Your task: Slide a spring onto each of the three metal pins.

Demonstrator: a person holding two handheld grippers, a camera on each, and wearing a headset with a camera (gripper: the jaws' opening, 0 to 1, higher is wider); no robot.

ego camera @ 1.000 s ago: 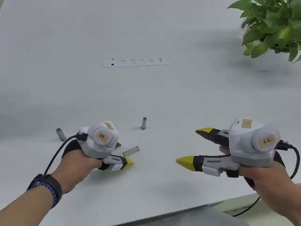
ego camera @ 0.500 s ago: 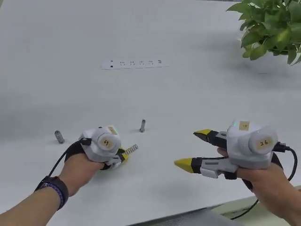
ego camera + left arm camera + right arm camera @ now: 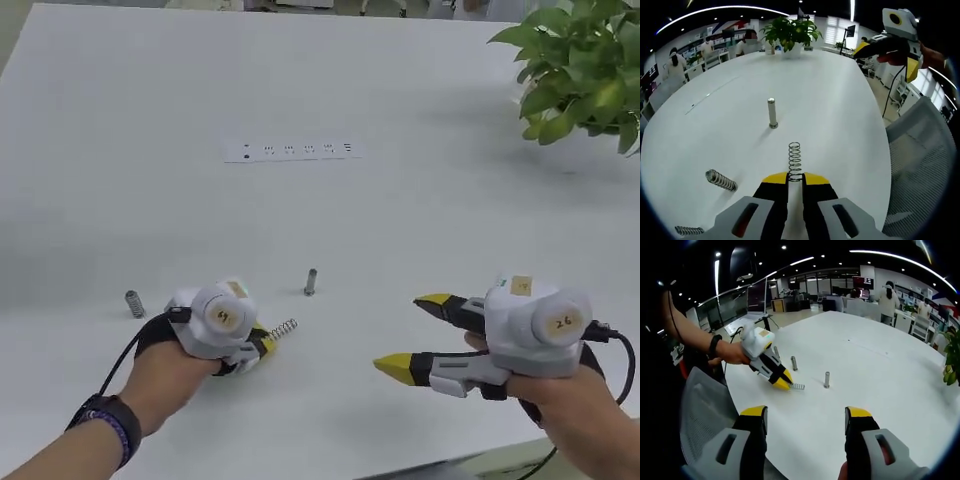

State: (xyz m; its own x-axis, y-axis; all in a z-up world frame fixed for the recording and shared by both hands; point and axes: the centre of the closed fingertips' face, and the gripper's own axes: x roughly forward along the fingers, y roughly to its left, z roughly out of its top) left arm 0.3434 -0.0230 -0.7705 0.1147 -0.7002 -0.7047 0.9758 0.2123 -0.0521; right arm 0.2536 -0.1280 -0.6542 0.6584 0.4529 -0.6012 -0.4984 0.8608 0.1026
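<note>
As the head view looks down, left gripper (image 3: 264, 343): held low over the counter (image 3: 420, 220) in the left hand (image 3: 165, 362), knuckles up, tips aimed right and away; jaws closed on one end of a spring (image 3: 284, 328)
Spring: sticks out past the yellow tips, slanting toward the bare pin (image 3: 310, 282) but apart from it
Pin: upright on the counter, just beyond the spring's free end
Second spring (image 3: 134, 303): stands near the left hand's far side; whether a pin is inside it cannot be told
Right gripper (image 3: 412, 333): held in the right hand (image 3: 565, 395), pointing left, jaws wide apart with nothing between them, well apart from the pin
Counter: white, with a power strip (image 3: 293, 151) farther back and a plant (image 3: 580, 65) at the far right corner

Left gripper view
Left gripper (image 3: 795, 176): jaws together, pinching the spring (image 3: 795, 159) by its near end
Spring: runs straight ahead along the jaws, its free end short of the pin (image 3: 772, 113)
Second spring (image 3: 721, 180): left of the jaws; a third spring (image 3: 689, 230) lies nearer the bottom edge
Right gripper (image 3: 887, 57): up at the right, above the counter's edge
Room: open office, plant (image 3: 790, 32) at the counter's far end, chair (image 3: 922, 165) on the right

Right gripper view
Right gripper (image 3: 806, 412): jaws spread, empty
Left gripper (image 3: 782, 385): angled down, spring (image 3: 798, 386) at its tips, pin (image 3: 827, 379) just beyond
Second spring (image 3: 794, 363): behind the left gripper
Room: ceiling lights, desks, people standing far off
</note>
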